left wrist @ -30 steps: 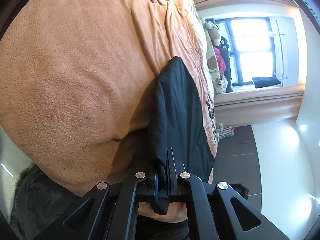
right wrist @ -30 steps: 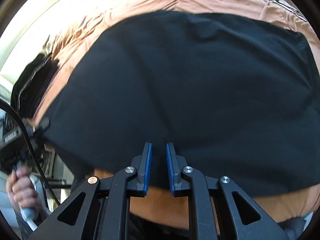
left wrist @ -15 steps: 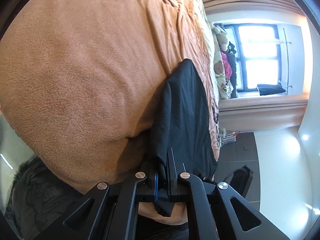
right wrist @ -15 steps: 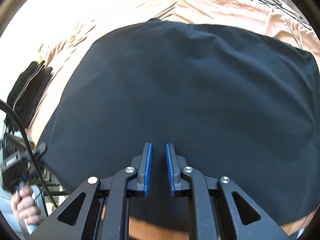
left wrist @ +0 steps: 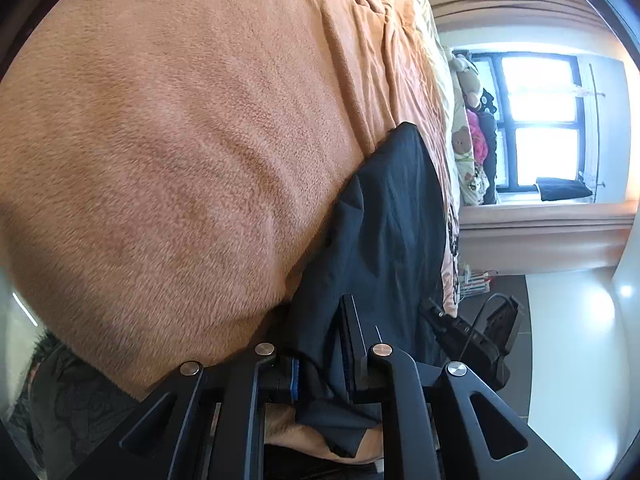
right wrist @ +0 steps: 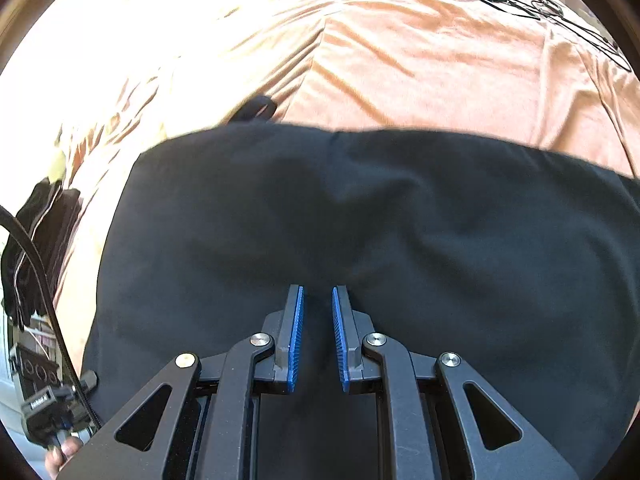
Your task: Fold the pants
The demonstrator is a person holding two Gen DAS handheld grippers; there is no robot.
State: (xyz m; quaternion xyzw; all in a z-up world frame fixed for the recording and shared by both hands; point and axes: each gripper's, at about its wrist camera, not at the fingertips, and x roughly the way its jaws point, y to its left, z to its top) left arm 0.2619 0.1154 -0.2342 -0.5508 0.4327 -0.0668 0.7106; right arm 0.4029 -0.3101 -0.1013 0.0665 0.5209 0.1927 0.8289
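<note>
The black pants (right wrist: 360, 220) lie spread flat on the orange bed blanket (right wrist: 420, 60). My right gripper (right wrist: 318, 290) hovers over their middle, its blue pads a narrow gap apart with nothing between them. In the left wrist view the pants (left wrist: 384, 220) run along the bed's edge on the blanket (left wrist: 180, 140). My left gripper (left wrist: 324, 332) is at their near corner and its jaws are opening. A loose fold of the black cloth hangs between the fingers, and the pads no longer pinch it. That fold hides most of the left finger.
A pile of dark clothes (right wrist: 40, 240) lies at the bed's left edge, and a small black loop (right wrist: 256, 108) lies beyond the pants. Stuffed toys (left wrist: 464, 80) and a bright window (left wrist: 540, 120) stand at the far end. Dark floor tiles (left wrist: 560, 308) run beside the bed.
My left jaws, shut on the pants' corner before, have parted, and the cloth now sits loose between them. My right gripper has moved forward from the pants' near edge over their middle.
</note>
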